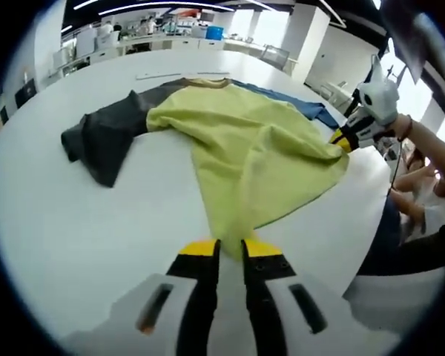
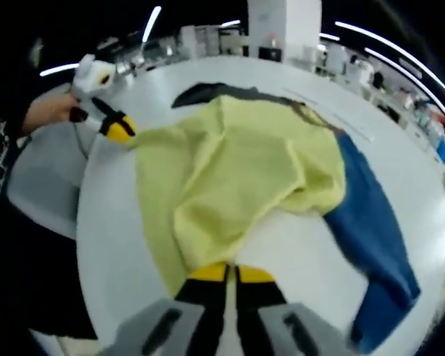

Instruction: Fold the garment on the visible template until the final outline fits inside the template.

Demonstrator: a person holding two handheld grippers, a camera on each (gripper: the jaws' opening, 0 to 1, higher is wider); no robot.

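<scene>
A garment with a yellow-green body, one dark grey sleeve and one blue sleeve lies spread on the white round table. My left gripper is shut on one corner of the yellow hem, the cloth pinched between its yellow tips. The right gripper comes in from the right and bites the other hem corner. In the right gripper view my right gripper is shut on the yellow hem, and the left gripper holds the far corner at upper left.
A thin pale strip lies on the table beyond the collar. The table edge runs close on the right, with a seated person past it. Desks and shelves stand in the background.
</scene>
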